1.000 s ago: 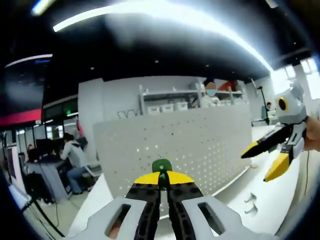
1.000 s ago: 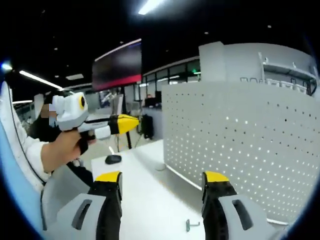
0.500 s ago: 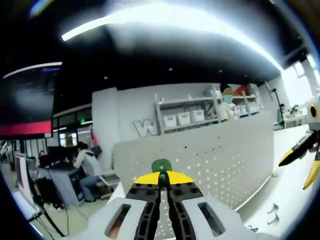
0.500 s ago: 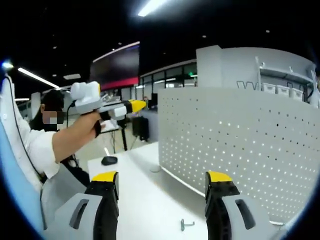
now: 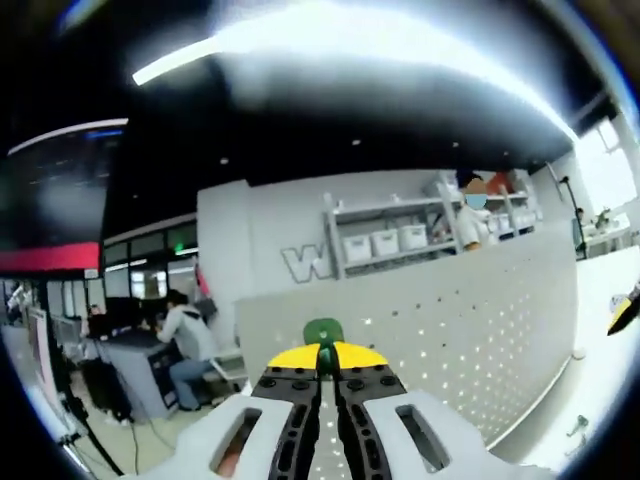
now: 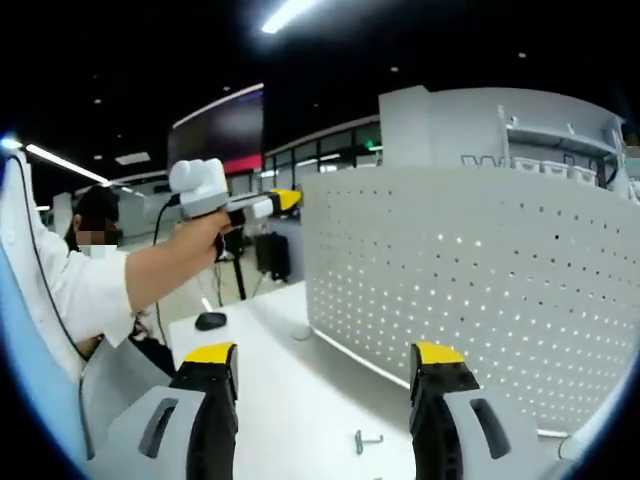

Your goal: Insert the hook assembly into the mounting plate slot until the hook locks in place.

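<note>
The left gripper is clamped on the green hook, close to the holed plate standing on the surface. Next, push it into a hole. The right gripper is released.

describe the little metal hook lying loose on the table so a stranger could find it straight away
Start at the big white perforated pegboard panel standing upright on the white table. In the right gripper view, look at the bare tabletop in front of its lower edge, between the right gripper's open jaws. The small grey metal hook lies there alone, far thinner than the dark oval object further back.
</note>
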A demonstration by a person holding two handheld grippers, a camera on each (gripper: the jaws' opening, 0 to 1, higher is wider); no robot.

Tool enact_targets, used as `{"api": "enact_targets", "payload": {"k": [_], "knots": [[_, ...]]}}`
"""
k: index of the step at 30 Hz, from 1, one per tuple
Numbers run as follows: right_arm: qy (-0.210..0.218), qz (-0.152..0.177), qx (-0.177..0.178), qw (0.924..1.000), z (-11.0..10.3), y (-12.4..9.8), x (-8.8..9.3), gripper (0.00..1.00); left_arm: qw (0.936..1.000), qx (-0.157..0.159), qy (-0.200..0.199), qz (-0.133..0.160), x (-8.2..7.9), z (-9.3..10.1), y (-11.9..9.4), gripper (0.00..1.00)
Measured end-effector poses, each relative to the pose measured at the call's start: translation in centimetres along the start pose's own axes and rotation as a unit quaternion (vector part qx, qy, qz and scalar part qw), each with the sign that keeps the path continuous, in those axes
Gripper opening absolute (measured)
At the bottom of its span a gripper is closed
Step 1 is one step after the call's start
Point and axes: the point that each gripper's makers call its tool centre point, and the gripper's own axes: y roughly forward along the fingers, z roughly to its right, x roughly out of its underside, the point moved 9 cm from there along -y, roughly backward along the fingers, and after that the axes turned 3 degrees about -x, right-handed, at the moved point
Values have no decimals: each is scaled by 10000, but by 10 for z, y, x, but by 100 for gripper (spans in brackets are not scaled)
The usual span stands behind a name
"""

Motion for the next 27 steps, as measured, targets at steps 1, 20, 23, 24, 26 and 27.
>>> {"api": "enact_targets", "payload": {"k": [1, 20, 23, 24, 26, 27], "knots": [[4, -3, 7, 10000, 0, 0, 0, 70, 10000, -6, 48, 15, 1, 0, 2, 3], [73, -57, 93, 9999, 4, 1, -1, 70, 9997, -218, 86, 122, 11, -2, 27, 3], [77, -63, 95, 9999, 4, 1, -1, 69, 9997, -232, 86, 91, 13, -3, 29, 3], [73, -61, 101, 9999, 5, 1, -2, 69, 9996, -235, 94, 81, 13, -3, 30, 3], [79, -59, 113, 9999, 5, 0, -2, 69, 9997, -233, 83, 62, 15, -3, 31, 3], [86, -65, 121, 9999, 5, 0, -1, 69, 9997, -236, 74, 61, 16, -3, 31, 3]]}}
